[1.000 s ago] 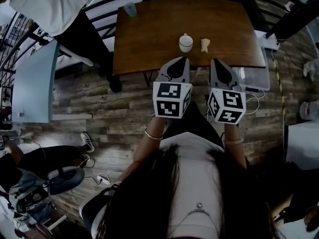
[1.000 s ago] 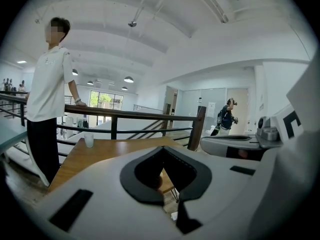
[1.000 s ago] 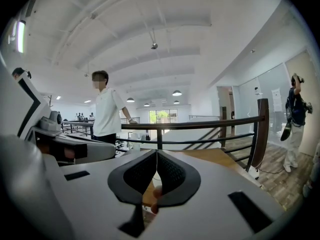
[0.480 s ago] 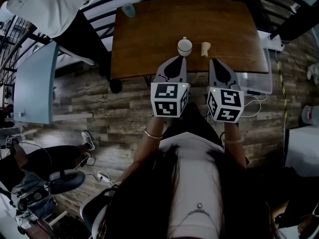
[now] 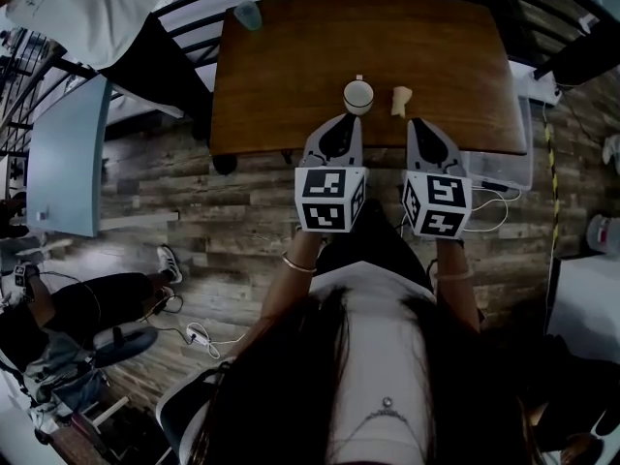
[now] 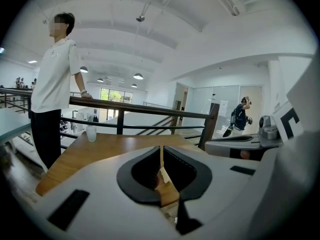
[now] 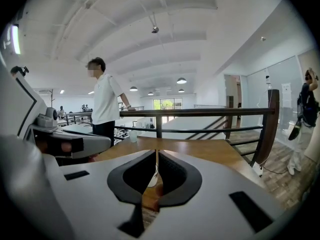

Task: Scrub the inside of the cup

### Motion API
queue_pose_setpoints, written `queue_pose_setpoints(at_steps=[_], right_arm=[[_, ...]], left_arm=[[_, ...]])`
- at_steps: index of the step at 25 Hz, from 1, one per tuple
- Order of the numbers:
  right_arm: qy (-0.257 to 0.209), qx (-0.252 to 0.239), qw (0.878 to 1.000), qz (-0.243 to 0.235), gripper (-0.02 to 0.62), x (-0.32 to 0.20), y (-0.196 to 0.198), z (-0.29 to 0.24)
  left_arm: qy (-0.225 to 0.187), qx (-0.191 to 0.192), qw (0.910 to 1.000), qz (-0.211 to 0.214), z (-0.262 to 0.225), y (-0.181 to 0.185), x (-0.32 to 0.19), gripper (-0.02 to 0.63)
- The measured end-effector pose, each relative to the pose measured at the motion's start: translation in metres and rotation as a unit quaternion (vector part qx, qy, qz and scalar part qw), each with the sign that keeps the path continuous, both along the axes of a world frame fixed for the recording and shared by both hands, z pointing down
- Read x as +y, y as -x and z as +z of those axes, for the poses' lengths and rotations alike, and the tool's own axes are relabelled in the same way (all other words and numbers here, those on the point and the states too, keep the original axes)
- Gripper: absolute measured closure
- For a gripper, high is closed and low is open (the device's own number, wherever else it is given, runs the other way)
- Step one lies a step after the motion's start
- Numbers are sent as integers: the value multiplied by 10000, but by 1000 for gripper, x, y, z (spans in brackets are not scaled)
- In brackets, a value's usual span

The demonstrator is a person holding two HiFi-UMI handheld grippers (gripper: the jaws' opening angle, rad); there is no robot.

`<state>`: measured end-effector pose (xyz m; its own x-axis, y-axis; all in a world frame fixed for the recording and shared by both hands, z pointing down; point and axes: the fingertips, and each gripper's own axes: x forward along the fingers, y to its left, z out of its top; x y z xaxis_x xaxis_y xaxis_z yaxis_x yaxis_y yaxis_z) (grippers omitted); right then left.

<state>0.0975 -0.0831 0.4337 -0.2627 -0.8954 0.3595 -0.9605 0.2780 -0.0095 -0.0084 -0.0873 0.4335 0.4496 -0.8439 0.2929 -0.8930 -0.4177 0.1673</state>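
Note:
A small white cup (image 5: 357, 95) stands upright near the front edge of the brown wooden table (image 5: 291, 76), with a beige sponge (image 5: 400, 100) just to its right. My left gripper (image 5: 354, 117) is shut and empty, its tips over the table's front edge, just short of the cup. My right gripper (image 5: 415, 120) is also shut and empty, close below the sponge. In the left gripper view the jaws (image 6: 161, 146) meet in a thin line. In the right gripper view the jaws (image 7: 157, 151) meet too, and the white cup (image 7: 152, 178) shows through the opening behind the tips.
A translucent plastic cup (image 5: 248, 15) stands at the table's far left corner. Behind the table runs a dark railing (image 6: 140, 109), where a person in a white shirt (image 5: 87, 8) leans. A grey flat case (image 5: 496, 161) and cables lie right of the table.
Both grippers have moved forward and a little down toward the table's front edge, side by side. Their tips now reach the edge. Both stayed shut.

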Motion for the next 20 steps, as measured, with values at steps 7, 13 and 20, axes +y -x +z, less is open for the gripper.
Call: queue_pose_setpoints(at_steps=[7,13,20], right_arm=[[216,30,9997,-139,557,-23,-3,15],[466,20,9986,-230,557,-39,-7,38],[725,-42,9969,-307,556,-57,-10,59]], left_arm=[[124,17,9998,-140,17,-2,-18,595],[251,-50,9994,-238,37,-7,-32,594],[380,-130,9983,-427,58,-5,-46,594]])
